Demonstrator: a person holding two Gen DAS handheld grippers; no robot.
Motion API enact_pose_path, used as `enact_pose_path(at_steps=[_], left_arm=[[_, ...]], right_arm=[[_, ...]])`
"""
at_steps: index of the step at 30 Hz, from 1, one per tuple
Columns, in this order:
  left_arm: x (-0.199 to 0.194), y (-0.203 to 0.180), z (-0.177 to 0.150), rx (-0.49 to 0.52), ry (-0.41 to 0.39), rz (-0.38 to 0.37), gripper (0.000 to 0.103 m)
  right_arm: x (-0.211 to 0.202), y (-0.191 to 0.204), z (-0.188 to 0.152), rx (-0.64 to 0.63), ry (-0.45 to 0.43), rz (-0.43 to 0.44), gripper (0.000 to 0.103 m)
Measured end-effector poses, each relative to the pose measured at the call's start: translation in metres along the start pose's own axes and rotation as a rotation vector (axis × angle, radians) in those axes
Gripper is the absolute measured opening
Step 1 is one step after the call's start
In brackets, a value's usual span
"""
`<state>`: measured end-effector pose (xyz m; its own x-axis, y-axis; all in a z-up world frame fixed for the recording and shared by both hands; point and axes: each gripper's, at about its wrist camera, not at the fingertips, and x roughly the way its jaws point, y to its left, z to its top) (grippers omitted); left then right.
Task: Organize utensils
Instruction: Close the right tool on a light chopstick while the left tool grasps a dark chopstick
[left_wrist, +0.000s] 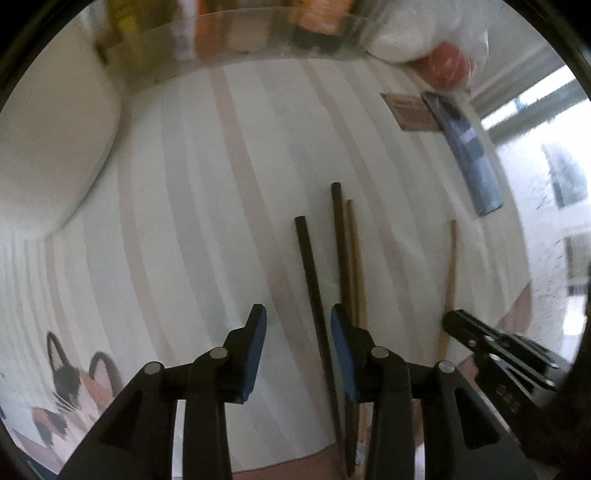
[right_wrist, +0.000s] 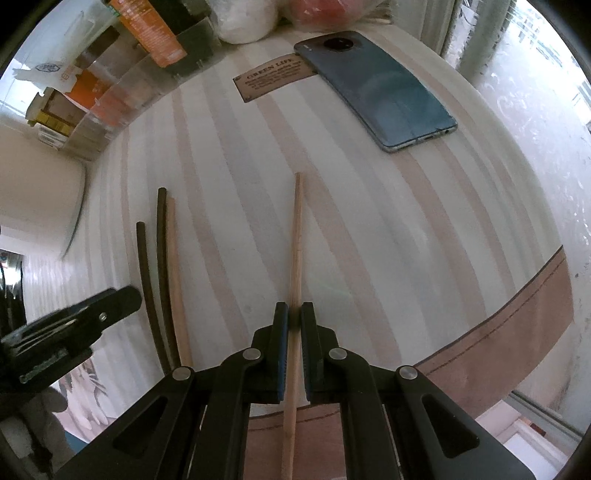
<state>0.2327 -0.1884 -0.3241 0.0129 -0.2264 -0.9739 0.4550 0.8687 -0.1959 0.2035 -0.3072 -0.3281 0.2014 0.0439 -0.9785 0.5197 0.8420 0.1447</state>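
Note:
Several chopsticks lie on the striped tablecloth (left_wrist: 184, 221). My left gripper (left_wrist: 298, 321) points down and stands open. One dark chopstick (left_wrist: 312, 273) runs between its jaws close to the right pad, with no pad pressing on it. A second dark chopstick (left_wrist: 341, 240) and a light wooden one (left_wrist: 355, 258) lie just right of it. My right gripper (right_wrist: 294, 312) is shut on another light wooden chopstick (right_wrist: 296, 240), whose far tip rests toward the phone. In the right wrist view the three loose chopsticks (right_wrist: 162, 258) lie to the left beside the left gripper (right_wrist: 96, 310).
A blue phone (right_wrist: 380, 88) lies at the far right on a brown label card (right_wrist: 273, 75). A clear organizer (right_wrist: 110, 92) with packets stands at the back left beside a white bag (right_wrist: 243, 18). A white rounded object (left_wrist: 48, 147) sits left. The table edge (right_wrist: 517, 306) curves at right.

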Motion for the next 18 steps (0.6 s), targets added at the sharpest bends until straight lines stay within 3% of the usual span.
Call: enact_pose_path(at_steps=[5,7,12,18], left_arm=[[0.008,-0.023,0.004,0.09,-0.048,0.13,0.029],[0.009,-0.03,0.003,0.123,-0.07,0.154,0.008],[0.013,-0.039,0.005,0.159,-0.075,0.194,0.007],[0.001,0.009,0.001,0.101,-0.072,0.259,0.004]], right_arm=[[-0.002,-0.005,-0.001,0.014,0.0,-0.009,0.007],[-0.002,-0.005,-0.002,0.018,-0.001,-0.011,0.007],[0.001,0.002,0.0,-0.006,-0.004,-0.031,0.007],[-0.008,0.012,0.004,-0.039,-0.03,-0.001,0.007]])
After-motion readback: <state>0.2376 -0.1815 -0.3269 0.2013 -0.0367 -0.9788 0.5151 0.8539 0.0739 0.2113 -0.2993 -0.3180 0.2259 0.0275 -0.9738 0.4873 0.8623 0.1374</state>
